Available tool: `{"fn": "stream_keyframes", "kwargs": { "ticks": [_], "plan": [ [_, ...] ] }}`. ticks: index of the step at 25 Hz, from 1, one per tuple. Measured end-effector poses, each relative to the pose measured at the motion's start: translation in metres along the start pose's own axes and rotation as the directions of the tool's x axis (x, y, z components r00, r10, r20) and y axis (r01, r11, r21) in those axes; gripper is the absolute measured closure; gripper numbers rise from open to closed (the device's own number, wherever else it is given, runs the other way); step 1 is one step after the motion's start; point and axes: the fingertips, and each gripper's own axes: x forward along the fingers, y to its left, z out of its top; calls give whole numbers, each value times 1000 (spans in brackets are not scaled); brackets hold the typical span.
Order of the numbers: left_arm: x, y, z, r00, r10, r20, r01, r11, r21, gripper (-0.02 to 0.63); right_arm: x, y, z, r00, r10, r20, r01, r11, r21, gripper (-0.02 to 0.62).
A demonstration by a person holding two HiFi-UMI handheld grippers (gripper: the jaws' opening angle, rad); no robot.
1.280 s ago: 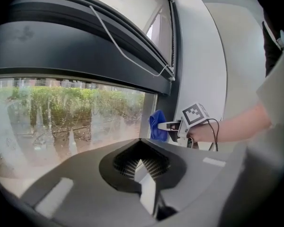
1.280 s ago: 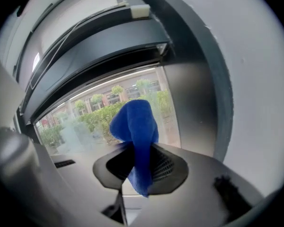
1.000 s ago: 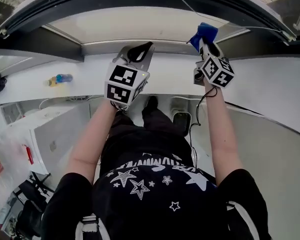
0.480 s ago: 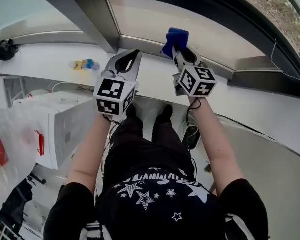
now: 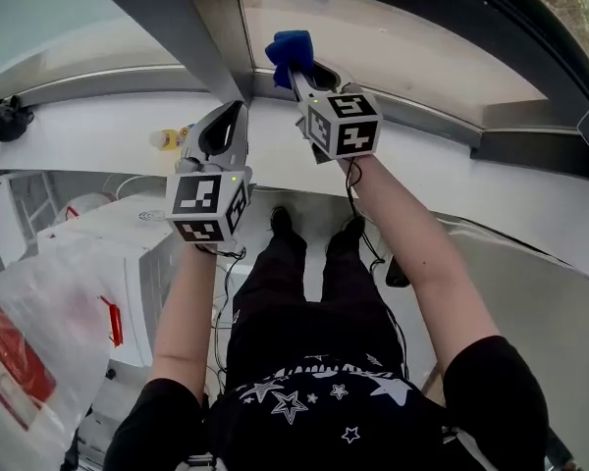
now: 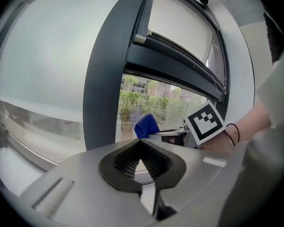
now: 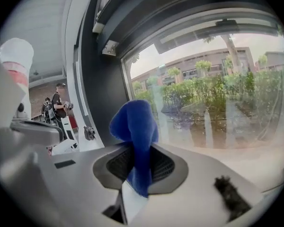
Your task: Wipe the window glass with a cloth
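A blue cloth is bunched at the tip of my right gripper, which is shut on it and held up near the lower left corner of the window glass. In the right gripper view the cloth stands up from between the jaws, with the glass just beyond it. My left gripper is shut and empty, lower and to the left, by the dark window post. Its own view shows the cloth and the right gripper's marker cube ahead.
A white sill runs under the window, with a dark object at its left end and a small yellow item by my left gripper. Below at the left stand a white appliance and a plastic bag.
My right gripper has carried the cloth leftward and upward along the window toward the dark post. The left gripper has shifted with it, and the head view has swung to the left.
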Motion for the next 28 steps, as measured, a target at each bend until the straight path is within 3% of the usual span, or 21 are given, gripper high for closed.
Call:
{"fn": "stream_keyframes", "kwargs": {
  "ticks": [8, 13, 21, 28],
  "plan": [
    [17, 11, -3, 999, -18, 48, 16, 999, 27, 598, 44, 13, -1, 1000, 17, 20, -17, 1000, 24, 520],
    [27, 12, -16, 1000, -2, 26, 1, 999, 44, 598, 50, 2, -1, 999, 28, 25, -27, 999, -20, 520],
    [52, -22, -32, 1000, 16, 0, -16, 999, 28, 598, -2, -74, -9, 993, -90, 74, 87, 996, 33, 520],
    [86, -113, -21, 999, -45, -5, 45, 996, 79, 598, -77, -168, -34, 975, -207, 80, 197, 973, 116, 520]
  ]
}}
